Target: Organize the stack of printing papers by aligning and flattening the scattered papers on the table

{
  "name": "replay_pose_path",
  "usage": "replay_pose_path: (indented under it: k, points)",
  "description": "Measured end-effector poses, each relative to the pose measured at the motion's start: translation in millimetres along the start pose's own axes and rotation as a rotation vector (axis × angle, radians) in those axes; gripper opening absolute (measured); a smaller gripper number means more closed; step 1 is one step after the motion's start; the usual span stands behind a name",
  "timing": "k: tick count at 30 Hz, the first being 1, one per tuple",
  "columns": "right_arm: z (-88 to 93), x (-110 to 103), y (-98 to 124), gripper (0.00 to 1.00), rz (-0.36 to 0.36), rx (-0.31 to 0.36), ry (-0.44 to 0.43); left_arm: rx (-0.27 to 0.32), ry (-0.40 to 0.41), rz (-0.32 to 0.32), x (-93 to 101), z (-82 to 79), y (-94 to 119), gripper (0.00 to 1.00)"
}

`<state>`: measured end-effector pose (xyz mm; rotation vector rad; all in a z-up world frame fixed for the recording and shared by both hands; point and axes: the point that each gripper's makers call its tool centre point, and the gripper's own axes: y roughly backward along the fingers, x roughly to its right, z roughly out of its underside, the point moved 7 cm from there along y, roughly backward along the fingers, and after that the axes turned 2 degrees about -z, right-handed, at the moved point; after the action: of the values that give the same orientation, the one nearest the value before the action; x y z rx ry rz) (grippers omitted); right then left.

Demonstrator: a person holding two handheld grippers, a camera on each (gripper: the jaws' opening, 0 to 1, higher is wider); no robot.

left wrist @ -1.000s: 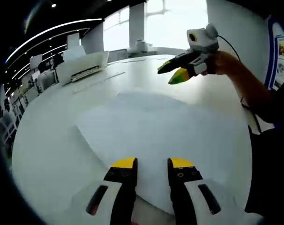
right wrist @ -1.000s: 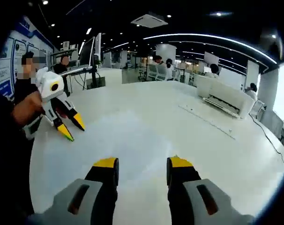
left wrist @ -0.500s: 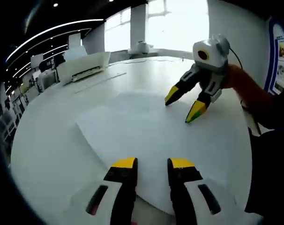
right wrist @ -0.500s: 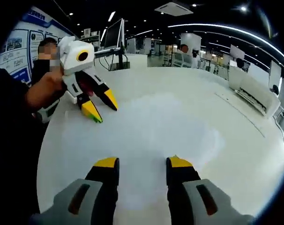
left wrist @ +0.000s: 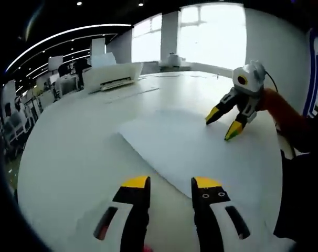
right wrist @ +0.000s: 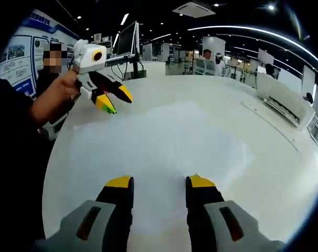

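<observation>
White round table [left wrist: 64, 136], office behind; papers [right wrist: 159, 142] spread flat; both tools' jaws spread, unladen.

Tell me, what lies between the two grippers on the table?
White printing papers spread flat between right gripper and left gripper, in the right gripper view.

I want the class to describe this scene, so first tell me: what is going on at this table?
A person holds tongs in each hand over white papers spread on a round white table. The right tongs are open, tips down at the far edge of the papers. The left tongs are also open, near the closer edge, gripping nothing. The sheets lie loosely overlapped, not yet squared. A printer sits at the table's far side.
</observation>
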<state>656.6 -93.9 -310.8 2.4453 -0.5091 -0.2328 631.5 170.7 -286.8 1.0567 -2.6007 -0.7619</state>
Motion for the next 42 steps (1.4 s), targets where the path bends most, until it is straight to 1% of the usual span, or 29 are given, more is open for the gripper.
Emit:
replay_pose_path:
  k: [4, 7, 10, 11, 13, 15, 18, 21, 23, 26, 28, 32, 42]
  points:
    - [-0.5, 3.7, -0.6, 0.35, -0.002, 0.005, -0.01, -0.027, -0.029, -0.03, -8.0, 2.6, 2.9, 0.35]
    - [-0.7, 2.6, -0.8, 0.34, -0.006, 0.001, -0.005, -0.064, -0.057, -0.064, -12.8, 8.4, -0.6, 0.34]
    - [-1.9, 0.6, -0.3, 0.34, -0.007, -0.002, 0.001, -0.084, -0.07, -0.075, -13.6, 12.4, -5.2, 0.34]
    - [-3.9, 1.4, 0.7, 0.34, -0.006, 0.008, 0.004, -0.09, -0.073, -0.078, -14.1, 13.4, -6.9, 0.34]
    - [-9.9, 3.7, 6.6, 0.34, 0.006, 0.056, -0.017, -0.091, -0.072, -0.083, -15.0, 13.7, -8.0, 0.34]
    - [-10.7, 4.5, 8.2, 0.34, 0.01, 0.064, -0.021, -0.091, -0.071, -0.083, -15.0, 13.6, -8.3, 0.34]
    - [-5.2, 19.9, 29.8, 0.33, 0.084, 0.071, -0.022, -0.096, -0.082, -0.083, -14.2, 11.8, -11.0, 0.34]
    - [6.5, 27.6, 38.9, 0.32, 0.102, 0.06, -0.05, -0.097, -0.091, -0.079, -12.6, 10.7, -12.3, 0.34]
    - [11.7, 28.6, 42.4, 0.31, 0.109, 0.059, -0.074, -0.098, -0.091, -0.073, -11.1, 10.0, -13.9, 0.34]
    - [17.9, 27.8, 46.3, 0.3, 0.116, 0.054, -0.084, -0.097, -0.097, -0.07, -8.9, 8.4, -16.2, 0.34]
    - [19.3, 28.6, 48.0, 0.3, 0.115, 0.062, -0.091, -0.1, -0.101, -0.067, -6.5, 7.9, -17.0, 0.34]
    - [16.7, 25.5, 47.2, 0.29, 0.097, 0.084, -0.108, -0.101, -0.105, -0.061, -4.3, 7.5, -17.9, 0.34]
    - [18.5, 13.6, 36.0, 0.29, 0.04, 0.082, -0.126, -0.092, -0.096, -0.052, -5.1, 6.8, -18.9, 0.35]
